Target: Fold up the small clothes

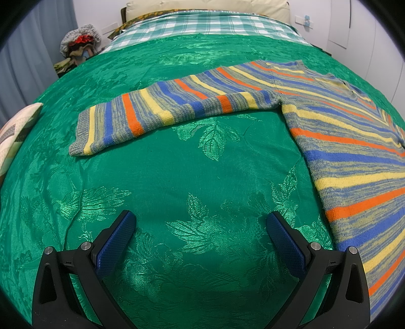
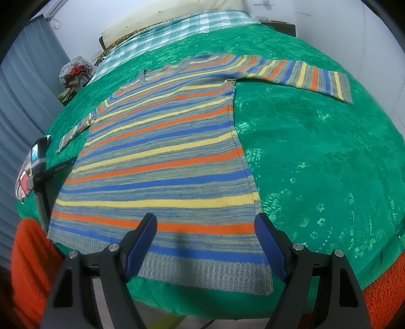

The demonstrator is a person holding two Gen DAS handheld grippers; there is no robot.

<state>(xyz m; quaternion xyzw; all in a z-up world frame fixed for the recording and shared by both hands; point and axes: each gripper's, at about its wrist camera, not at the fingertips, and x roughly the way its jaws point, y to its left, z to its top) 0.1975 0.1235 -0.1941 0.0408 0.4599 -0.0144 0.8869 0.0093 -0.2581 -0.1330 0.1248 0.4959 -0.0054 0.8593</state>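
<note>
A small knitted sweater (image 2: 162,157) with blue, yellow, orange and grey stripes lies flat on a green bedspread (image 2: 316,157), both sleeves spread out. Its hem is at the bed's near edge. In the left wrist view its left sleeve (image 1: 162,111) stretches across the cover and its body (image 1: 354,162) fills the right side. My left gripper (image 1: 201,222) hovers open over bare bedspread, below the sleeve. My right gripper (image 2: 206,225) is open above the sweater's hem, toward its right corner, and holds nothing. The left gripper (image 2: 38,162) shows at the far left of the right wrist view.
A green checked sheet (image 1: 202,22) and a cream pillow (image 1: 207,6) lie at the head of the bed. A heap of clothes (image 1: 78,43) sits beyond the bed's far left corner. A patterned cushion (image 1: 15,131) is at the left. An orange blanket (image 2: 27,265) hangs below the near edge.
</note>
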